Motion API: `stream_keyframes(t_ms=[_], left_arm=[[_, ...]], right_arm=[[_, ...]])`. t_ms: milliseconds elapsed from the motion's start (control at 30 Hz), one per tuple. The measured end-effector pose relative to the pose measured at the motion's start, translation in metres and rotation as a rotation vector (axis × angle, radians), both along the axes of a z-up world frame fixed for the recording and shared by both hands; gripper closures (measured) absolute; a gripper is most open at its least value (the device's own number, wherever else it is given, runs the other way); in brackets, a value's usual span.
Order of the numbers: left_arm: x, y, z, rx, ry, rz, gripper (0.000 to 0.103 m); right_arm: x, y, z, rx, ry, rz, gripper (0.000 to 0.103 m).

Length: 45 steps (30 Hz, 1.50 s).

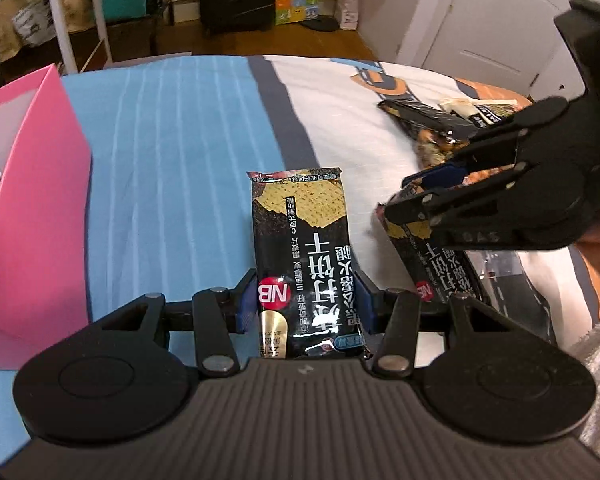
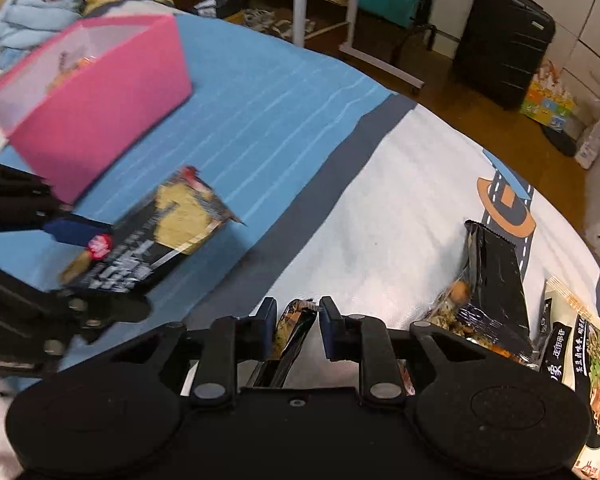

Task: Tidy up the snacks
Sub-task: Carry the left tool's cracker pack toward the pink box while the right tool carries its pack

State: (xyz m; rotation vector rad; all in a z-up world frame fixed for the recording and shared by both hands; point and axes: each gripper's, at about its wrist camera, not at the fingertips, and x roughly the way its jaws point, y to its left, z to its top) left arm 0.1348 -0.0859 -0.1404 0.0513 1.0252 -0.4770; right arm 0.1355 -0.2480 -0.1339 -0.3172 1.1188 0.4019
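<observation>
A tall pink cardboard box (image 1: 32,208) waits on the blue bedspread (image 1: 172,152). My left gripper (image 1: 302,304) squeezes a shiny black cracker packet (image 1: 304,256). My right gripper (image 2: 296,330) pinches another black packet (image 2: 290,334) edge-on. Next, I carry both to the box.

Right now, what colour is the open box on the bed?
Pink box, pale inside; clearest in the right wrist view.

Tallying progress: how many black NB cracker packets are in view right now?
2. One cracker packet is clamped in the left gripper; the second cracker packet hangs in the right gripper. The snack pile on the bed may hide more.
</observation>
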Motion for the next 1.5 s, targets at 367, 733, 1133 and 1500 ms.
stream_keyframes(t_ms=[367,733,1133,1500], left_arm=[[-0.003,0.006,0.001,0.035,-0.011,0.005,0.055],[-0.025,0.025,0.025,0.019,-0.017,0.008,0.055],[-0.053,0.060,0.050,0.068,-0.011,0.030,0.055],[-0.077,0.109,0.087,0.068,-0.054,0.076,0.055]], right_arm=[[-0.011,-0.040,-0.003,0.104,0.173,-0.278,0.078],[-0.017,-0.036,0.022,0.167,0.167,-0.296,0.088],[-0.040,0.005,0.059,0.223,0.150,-0.221,0.088],[-0.071,0.068,0.106,0.257,0.063,-0.114,0.088]])
